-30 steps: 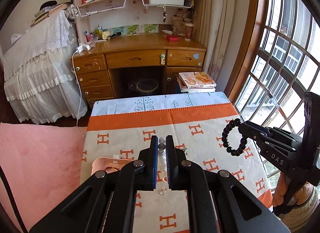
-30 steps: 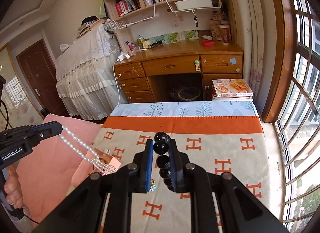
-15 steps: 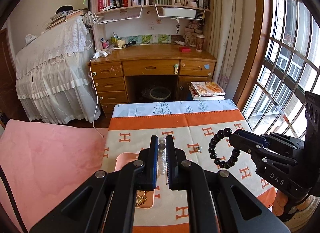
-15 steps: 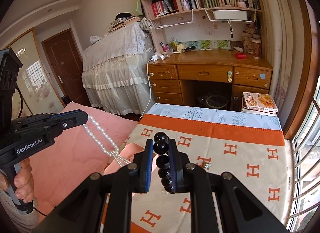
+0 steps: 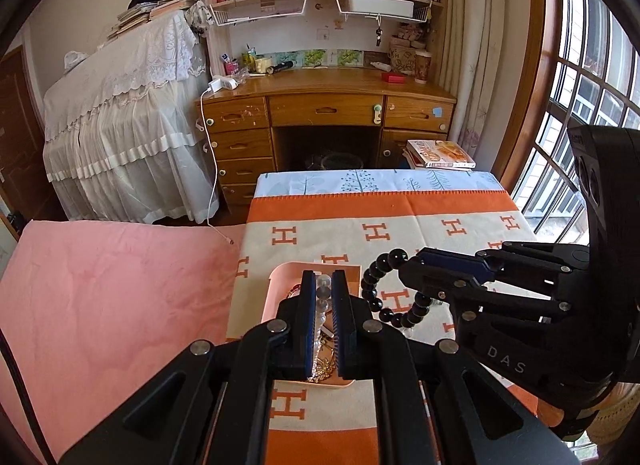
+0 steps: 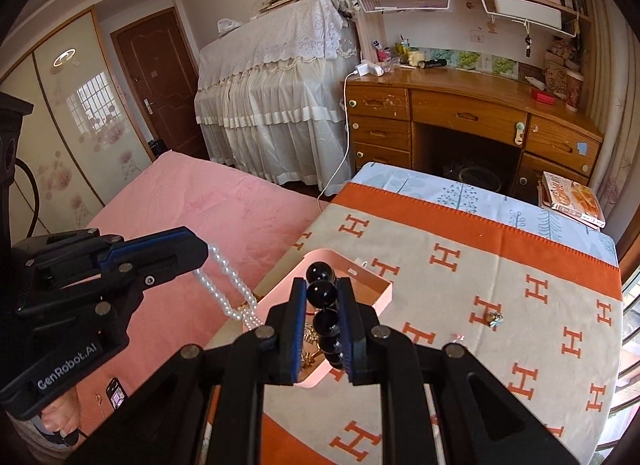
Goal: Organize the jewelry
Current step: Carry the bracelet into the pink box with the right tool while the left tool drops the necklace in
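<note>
My left gripper (image 5: 323, 279) is shut on a white pearl necklace (image 5: 322, 297); the strand hangs down into a pink tray (image 5: 280, 277). In the right wrist view the left gripper (image 6: 200, 253) holds the pearl necklace (image 6: 224, 289) over the pink tray's (image 6: 372, 285) left edge. My right gripper (image 6: 322, 285) is shut on a black bead bracelet (image 6: 322, 293) above the tray. In the left wrist view the right gripper (image 5: 412, 265) holds the black bead bracelet (image 5: 380, 289) just right of the tray. Gold jewelry lies in the tray.
The table wears an orange-and-cream H-pattern cloth (image 6: 500, 285). Small loose pieces (image 6: 494, 318) lie on the cloth to the right. A pink bed (image 5: 100, 285) lies left of the table. A wooden desk (image 5: 328, 105) stands beyond.
Both grippers have moved left and toward the pink tray, each still holding its piece. The pearl strand now hangs into the tray and the black bracelet is above it.
</note>
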`<state>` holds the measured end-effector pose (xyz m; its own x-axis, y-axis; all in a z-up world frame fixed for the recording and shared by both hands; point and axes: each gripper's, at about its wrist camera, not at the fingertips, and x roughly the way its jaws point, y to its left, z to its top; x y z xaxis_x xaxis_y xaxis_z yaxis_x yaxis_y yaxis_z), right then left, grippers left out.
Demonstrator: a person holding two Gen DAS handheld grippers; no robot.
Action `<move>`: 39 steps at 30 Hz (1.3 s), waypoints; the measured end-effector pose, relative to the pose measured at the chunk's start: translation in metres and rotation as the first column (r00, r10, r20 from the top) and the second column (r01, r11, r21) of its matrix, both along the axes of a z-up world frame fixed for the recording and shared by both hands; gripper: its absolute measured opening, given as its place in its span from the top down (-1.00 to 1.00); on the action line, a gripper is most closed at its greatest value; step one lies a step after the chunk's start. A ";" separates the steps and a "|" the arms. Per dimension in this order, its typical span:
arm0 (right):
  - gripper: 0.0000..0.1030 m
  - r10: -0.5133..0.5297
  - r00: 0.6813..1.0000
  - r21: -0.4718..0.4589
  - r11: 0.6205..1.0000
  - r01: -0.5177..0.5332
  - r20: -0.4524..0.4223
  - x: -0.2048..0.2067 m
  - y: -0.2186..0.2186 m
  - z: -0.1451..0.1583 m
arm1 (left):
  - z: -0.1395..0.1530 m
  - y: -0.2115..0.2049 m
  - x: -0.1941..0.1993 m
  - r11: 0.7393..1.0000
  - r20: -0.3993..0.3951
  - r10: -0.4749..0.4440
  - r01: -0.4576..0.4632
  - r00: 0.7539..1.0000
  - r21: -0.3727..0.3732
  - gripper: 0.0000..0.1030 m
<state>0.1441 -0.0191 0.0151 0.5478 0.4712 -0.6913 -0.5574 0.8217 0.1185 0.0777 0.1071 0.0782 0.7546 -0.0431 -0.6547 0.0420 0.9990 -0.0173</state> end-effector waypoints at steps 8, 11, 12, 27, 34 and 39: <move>0.70 0.031 0.998 -0.053 0.998 -0.033 -0.049 0.006 0.032 -0.027 | -0.040 0.022 0.013 0.998 -0.053 -0.016 0.013 0.998 -0.054 0.90; 0.70 0.038 0.998 -0.069 0.997 -0.042 -0.059 0.008 0.041 -0.034 | -0.058 0.027 0.022 0.996 -0.091 -0.031 0.024 0.995 -0.083 0.90; 0.70 0.039 0.997 -0.074 0.996 -0.044 -0.064 0.009 0.043 -0.036 | -0.064 0.028 0.024 0.996 -0.100 -0.035 0.027 0.994 -0.087 0.90; 0.70 0.070 0.986 -0.107 0.990 -0.087 -0.153 0.033 0.077 -0.067 | -0.149 0.057 0.049 0.988 -0.224 0.023 -0.056 0.974 -0.143 0.89; 0.70 0.055 0.984 -0.127 0.989 -0.077 -0.169 0.055 0.090 -0.084 | -0.162 0.063 0.055 0.989 -0.241 0.019 -0.054 0.970 -0.140 0.89; 0.70 -0.019 0.978 -0.197 0.980 -0.023 -0.209 0.087 0.088 -0.112 | -0.167 0.059 0.061 0.990 -0.250 -0.002 -0.034 0.968 -0.140 0.89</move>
